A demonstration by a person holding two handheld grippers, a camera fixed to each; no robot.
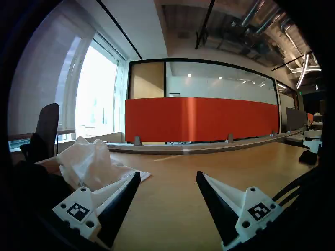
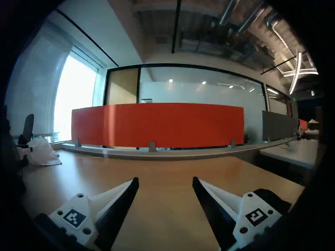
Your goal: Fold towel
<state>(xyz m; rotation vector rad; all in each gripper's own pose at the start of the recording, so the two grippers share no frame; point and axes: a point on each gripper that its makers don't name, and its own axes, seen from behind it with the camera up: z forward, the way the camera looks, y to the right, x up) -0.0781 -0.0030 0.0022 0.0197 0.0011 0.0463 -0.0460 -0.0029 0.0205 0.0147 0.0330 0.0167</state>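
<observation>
A crumpled white towel [image 1: 90,163] lies in a heap on the wooden table [image 1: 180,196], to the left in the left gripper view, just beyond my left finger. My left gripper [image 1: 167,175] is open, low over the table, with nothing between its fingers. In the right gripper view the same towel [image 2: 42,154] sits far off at the left edge of the table [image 2: 167,184]. My right gripper [image 2: 165,180] is open too, with bare wood between its fingers.
An orange divider panel [image 1: 201,119] runs along the far edge of the table. A dark office chair [image 1: 44,129] stands at the left by the window. A dark object [image 1: 308,157] lies on the table at the right.
</observation>
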